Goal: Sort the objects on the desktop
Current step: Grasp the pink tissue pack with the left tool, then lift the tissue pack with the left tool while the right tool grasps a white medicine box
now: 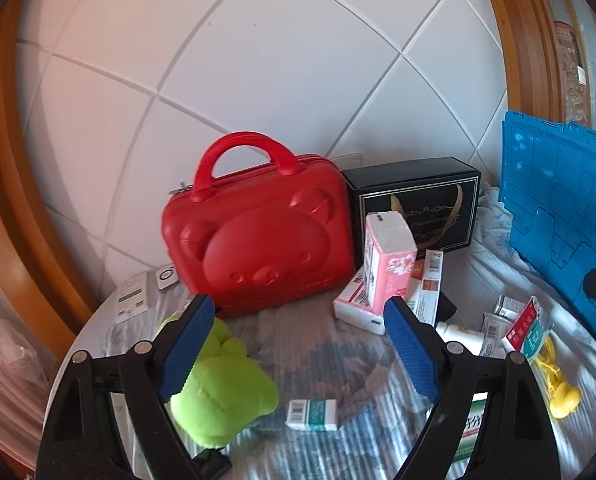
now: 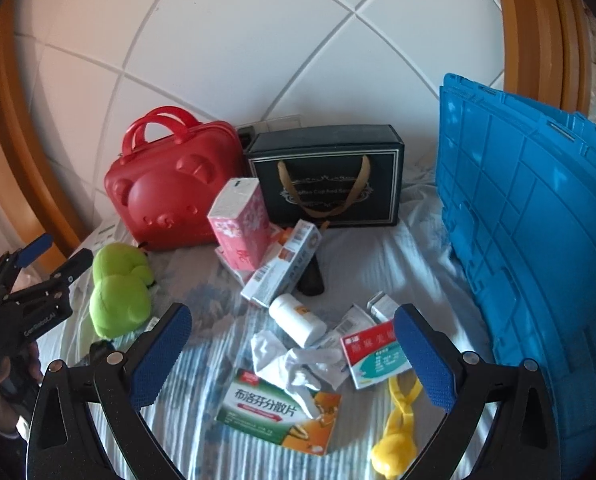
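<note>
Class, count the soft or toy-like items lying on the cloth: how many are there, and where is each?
2. The green plush toy lies at the left, in front of the red bear case. The yellow plastic toy lies at the front right, beside the blue crate. Others may be hidden.

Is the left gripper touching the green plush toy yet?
Apart. The right wrist view shows the left gripper with jaws open, and bedding visible between its fingertips and the green plush toy.
</note>
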Demonstrator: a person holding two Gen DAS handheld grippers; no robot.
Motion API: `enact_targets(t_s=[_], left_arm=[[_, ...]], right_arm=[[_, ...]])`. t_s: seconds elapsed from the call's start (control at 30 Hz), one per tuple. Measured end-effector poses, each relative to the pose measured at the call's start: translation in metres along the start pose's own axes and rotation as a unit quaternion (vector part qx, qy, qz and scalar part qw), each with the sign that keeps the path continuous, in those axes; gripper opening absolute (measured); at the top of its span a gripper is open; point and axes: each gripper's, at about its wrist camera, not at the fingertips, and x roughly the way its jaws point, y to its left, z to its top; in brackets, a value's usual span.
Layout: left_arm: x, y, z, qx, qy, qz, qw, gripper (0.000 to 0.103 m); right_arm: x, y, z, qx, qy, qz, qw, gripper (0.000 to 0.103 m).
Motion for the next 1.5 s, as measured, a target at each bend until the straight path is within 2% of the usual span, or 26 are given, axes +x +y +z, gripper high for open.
enact_targets(t_s=[0.13,0.33,0.5,0.57,0.73,0.83,0.87,0.9,0.93,0.97,1.0,1.07,1.13,1.2,1.33,1.4,1.5], left_arm=[[0.039,-0.023,0.018,0.013,0.005,-0.023,0.9996,0.087],[0.097,-0.039,0.028,0.012,0.031,-0.046,0.9984,0.087],[0.129,-0.065,0.027,0.033,0.042,-0.08,0.9954,0.087],[0.145,-0.075,0.021,0.037,0.058,-0.091,0.9935,0.087],[0.174,-0.088,0.009,0.026,0.075,-0.089,0.9929,0.087],[0.192,-0.087,0.009,0.027,0.075,-0.078,0.9938,0.087],[0.198,-0.085,0.009,0.029,0.08,-0.085,0.9927,0.087],[0.204,-0.082,0.009,0.028,0.083,-0.097,0.9914,0.084],[0.208,-0.078,0.008,0.028,0.082,-0.103,0.9909,0.072],[0.212,-0.074,0.007,0.028,0.086,-0.11,0.9898,0.068],[0.213,-0.07,0.006,0.03,0.088,-0.113,0.9893,0.058],[0.212,-0.065,0.004,0.044,0.083,-0.109,0.9896,0.054],[0.211,-0.059,0.002,0.048,0.081,-0.113,0.9891,0.054],[0.209,-0.053,-0.001,0.05,0.078,-0.116,0.9889,0.054],[0.211,-0.047,-0.003,0.055,0.075,-0.12,0.9883,0.054],[0.212,-0.045,-0.002,0.049,0.074,-0.127,0.9879,0.054],[0.213,-0.043,-0.002,0.049,0.072,-0.126,0.9882,0.054]], right_arm=[[0.037,-0.007,0.012,0.01,0.014,0.003,1.0,0.102],[0.097,0.008,0.03,-0.008,0.034,0.011,0.999,0.102],[0.119,0.001,0.027,-0.001,0.042,0.01,0.999,0.102],[0.125,-0.008,0.022,0.011,0.052,0.009,0.999,0.102],[0.136,-0.031,0.009,0.044,0.067,0.001,0.997,0.102],[0.153,-0.032,0.005,0.049,0.087,0.008,0.995,0.102],[0.159,-0.03,0.004,0.047,0.09,0.011,0.995,0.102],[0.166,-0.026,0.003,0.042,0.093,0.013,0.995,0.102],[0.172,-0.022,0.004,0.038,0.095,0.015,0.995,0.102],[0.179,-0.019,0.005,0.037,0.096,0.017,0.995,0.102],[0.186,-0.017,0.006,0.038,0.096,0.021,0.994,0.102],[0.2,-0.014,0.009,0.038,0.097,0.025,0.994,0.102],[0.218,-0.012,0.011,0.042,0.11,0.029,0.993,0.096],[0.236,-0.011,0.011,0.057,0.133,0.041,0.989,0.082],[0.261,-0.004,0.008,0.077,0.154,0.06,0.983,0.075],[0.273,-0.004,0.005,0.094,0.17,0.075,0.978,0.068],[0.288,-0.006,0.0,0.127,0.184,0.103,0.969,0.063]])
